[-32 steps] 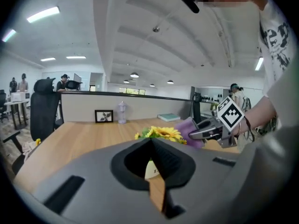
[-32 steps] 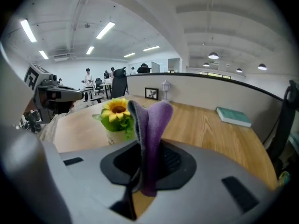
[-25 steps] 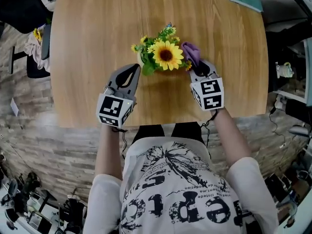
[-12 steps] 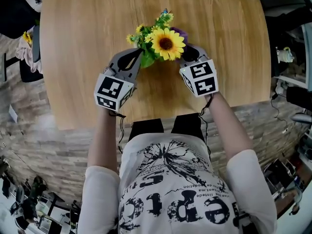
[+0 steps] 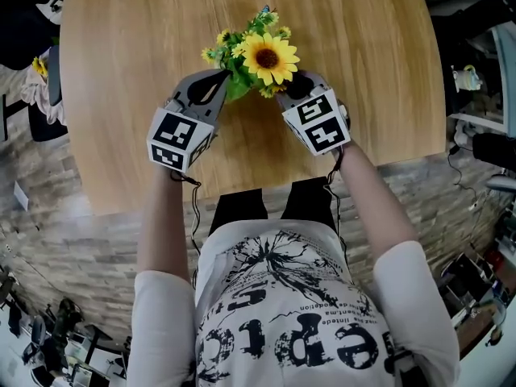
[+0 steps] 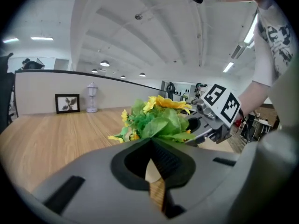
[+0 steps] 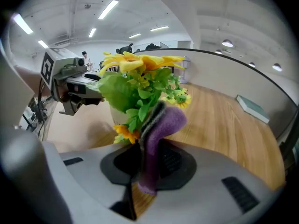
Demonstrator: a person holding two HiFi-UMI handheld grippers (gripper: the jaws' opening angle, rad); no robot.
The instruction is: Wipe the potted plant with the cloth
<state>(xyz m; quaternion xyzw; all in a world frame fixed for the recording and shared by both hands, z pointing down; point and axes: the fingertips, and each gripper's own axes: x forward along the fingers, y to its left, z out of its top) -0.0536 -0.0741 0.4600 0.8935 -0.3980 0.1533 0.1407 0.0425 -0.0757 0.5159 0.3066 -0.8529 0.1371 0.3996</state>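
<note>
The potted plant (image 5: 256, 55) stood on the bench (image 5: 121, 95), towards the edge nearest the person. Its big sunflower faced up and green leaves spilled out on its left side. It sat directly between the two grippers.

The cloth (image 7: 156, 129), a purple strip, was on the plant's right side. In the right gripper view it rose out of the jaws and its folded top leaned in against the lower leaves; whether it touched them or only came close, I could not tell. The pale pot (image 7: 116, 112) showed just beyond, a little left of the cloth and below the foliage.

The right gripper (image 5: 289, 89) was clamped on the cloth's lower end and angled down towards the plant. From that gripper the plant lay straight ahead and slightly left, and the cloth's long axis ran upward, roughly along the stems. A wiping stroke would probably need to carry the cloth inward and across the leaves or pot from the right side.

The left gripper (image 5: 226, 77) sat at the plant's left, its jaws closed together on nothing and its tip just beside the leaves. It looked placed to steady the plant but held nothing, so the wiping seemed to belong to the right hand.
</note>
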